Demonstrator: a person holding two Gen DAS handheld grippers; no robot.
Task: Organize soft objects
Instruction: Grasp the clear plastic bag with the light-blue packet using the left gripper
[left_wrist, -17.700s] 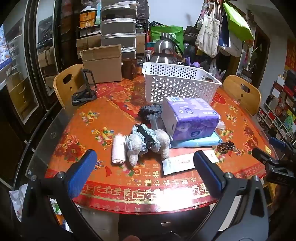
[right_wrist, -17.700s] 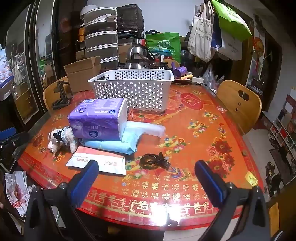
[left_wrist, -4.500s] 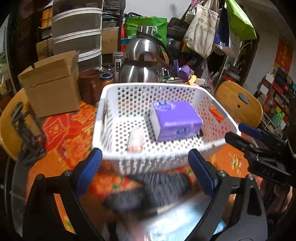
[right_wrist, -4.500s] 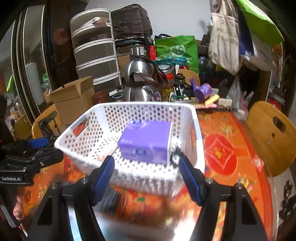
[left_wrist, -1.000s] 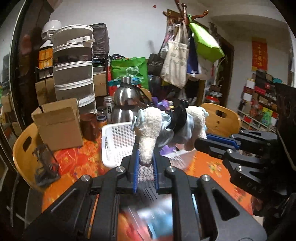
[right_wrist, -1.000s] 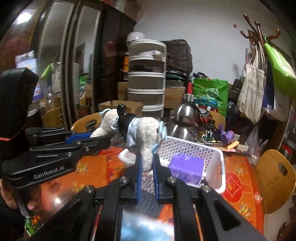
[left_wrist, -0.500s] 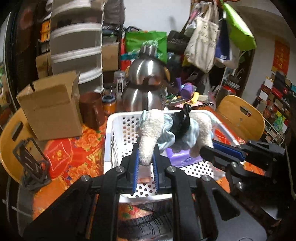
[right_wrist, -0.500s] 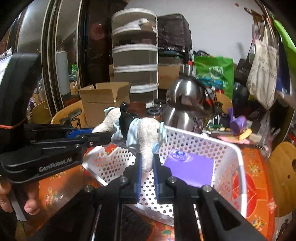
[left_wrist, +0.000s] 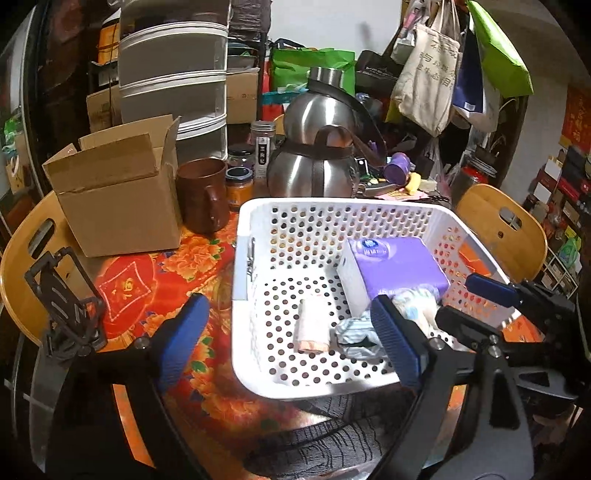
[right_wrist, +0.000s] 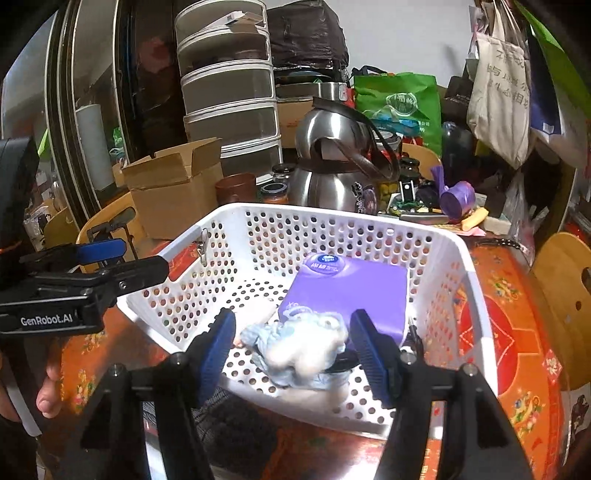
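The plush toy (right_wrist: 306, 347), cream with pale blue clothes, lies blurred on the floor of the white perforated basket (right_wrist: 332, 214), against the purple tissue pack (right_wrist: 347, 291). My right gripper (right_wrist: 295, 352) straddles the toy with its jaws opening and its pads off it. My left gripper (left_wrist: 288, 336) hangs over the basket's (left_wrist: 332, 202) near left corner, jaws opening, nothing gripped. Its right finger hides part of the toy (left_wrist: 354, 332). A pink rolled cloth (left_wrist: 312, 325) lies beside the toy, with the tissue pack (left_wrist: 395, 262) behind.
A dark grey cloth (left_wrist: 332, 443) lies on the table under the basket's near edge. Behind the basket stand a cardboard box (left_wrist: 114, 203), a brown mug (left_wrist: 203, 199), jars and a steel kettle (left_wrist: 317, 166). A black stand (left_wrist: 62, 306) sits left, and a wooden chair (left_wrist: 498, 229) right.
Both grippers came down over the basket and opened. The plush toy, held up between them before, now lies inside the basket.
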